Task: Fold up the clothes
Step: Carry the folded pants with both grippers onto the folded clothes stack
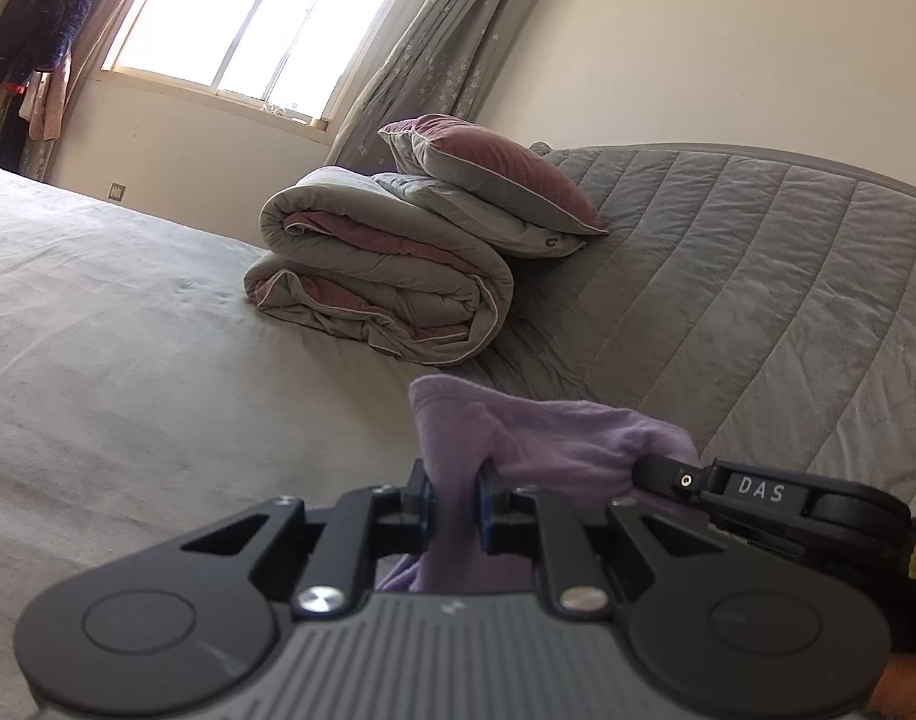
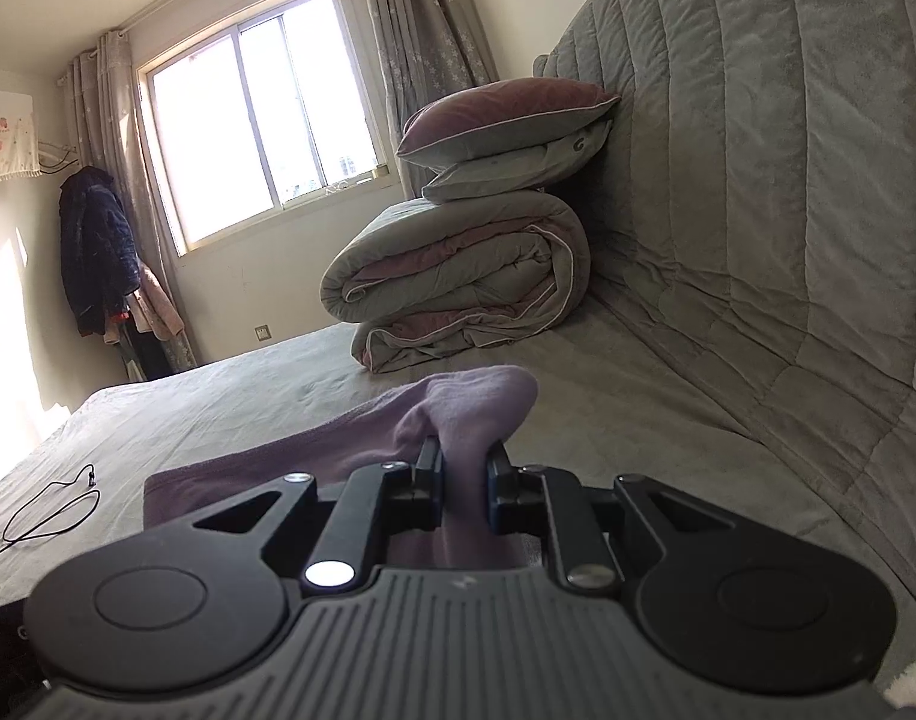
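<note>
Over the grey bed [image 1: 128,330], each tool, left [image 1: 455,495] and right [image 2: 465,480], pinches lilac cloth [image 1: 554,438]; "DAS" label [image 1: 761,489], apparently the right's.

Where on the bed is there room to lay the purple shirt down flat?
The wide grey bedsheet left of the lilac cotton garment is bare, up to the folded grey-and-mauve quilt. A thin black cable lies near the bed's left edge. By the quilted grey headboard, with stacked pillows, it's crowded.
</note>
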`<state>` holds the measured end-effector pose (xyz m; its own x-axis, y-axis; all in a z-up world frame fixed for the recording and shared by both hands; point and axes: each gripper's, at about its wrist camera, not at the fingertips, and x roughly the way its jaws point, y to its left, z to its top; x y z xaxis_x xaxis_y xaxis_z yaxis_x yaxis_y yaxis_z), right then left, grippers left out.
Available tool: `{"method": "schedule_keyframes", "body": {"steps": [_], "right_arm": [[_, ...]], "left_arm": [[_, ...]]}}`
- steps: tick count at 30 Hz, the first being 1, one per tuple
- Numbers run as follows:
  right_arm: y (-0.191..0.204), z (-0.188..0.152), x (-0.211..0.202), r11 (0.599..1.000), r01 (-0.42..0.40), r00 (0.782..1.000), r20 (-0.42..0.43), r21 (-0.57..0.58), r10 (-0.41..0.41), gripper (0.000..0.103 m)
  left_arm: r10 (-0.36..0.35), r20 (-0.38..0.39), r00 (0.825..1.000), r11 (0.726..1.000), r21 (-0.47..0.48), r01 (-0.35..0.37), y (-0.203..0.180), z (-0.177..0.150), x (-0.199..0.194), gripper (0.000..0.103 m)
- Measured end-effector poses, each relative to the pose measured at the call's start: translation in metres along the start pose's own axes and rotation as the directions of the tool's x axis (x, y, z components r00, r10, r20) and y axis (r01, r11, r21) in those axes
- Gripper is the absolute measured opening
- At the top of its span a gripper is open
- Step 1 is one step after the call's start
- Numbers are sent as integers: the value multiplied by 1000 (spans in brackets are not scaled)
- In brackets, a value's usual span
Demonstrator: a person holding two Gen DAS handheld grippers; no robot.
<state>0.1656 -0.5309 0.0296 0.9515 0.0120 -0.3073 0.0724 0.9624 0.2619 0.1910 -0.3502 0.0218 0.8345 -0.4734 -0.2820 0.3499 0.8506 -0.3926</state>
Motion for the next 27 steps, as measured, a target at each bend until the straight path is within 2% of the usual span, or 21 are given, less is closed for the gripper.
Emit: {"method": "schedule_keyframes", "body": {"steps": [5,11,14,15,18,20,23,26,27], "right_arm": [[-3,-10,30,1000,1,1000,-22,-12,-2,16],[-11,-23,50,999,44,997,-56,-23,-45,22],[-16,-22,45,997,66,997,-38,-27,-67,33],[-17,-19,43,997,71,997,-24,-31,-72,33],[-18,-12,34,998,48,999,12,-31,-48,33],[-15,-8,33,999,16,1000,21,-30,-16,33],[-8,-12,39,999,-14,1000,-6,-44,13,24],[-7,-25,53,997,19,999,-45,-77,-22,22],[-11,-30,58,997,33,997,-64,-75,-37,18]], "left_arm": [[50,-9,999,999,13,-50,12,-6,28,15],[116,-57,992,992,49,-113,24,-14,50,17],[145,-24,989,988,55,-143,31,-8,47,17],[150,-9,989,987,54,-149,34,-5,45,17],[142,34,989,987,70,-144,32,3,41,16],[105,32,994,991,85,-108,28,6,41,10],[60,-18,998,991,119,-58,20,0,48,5],[69,-84,994,987,153,-55,19,-17,61,5],[78,-105,991,984,165,-60,20,-24,65,5]]}}
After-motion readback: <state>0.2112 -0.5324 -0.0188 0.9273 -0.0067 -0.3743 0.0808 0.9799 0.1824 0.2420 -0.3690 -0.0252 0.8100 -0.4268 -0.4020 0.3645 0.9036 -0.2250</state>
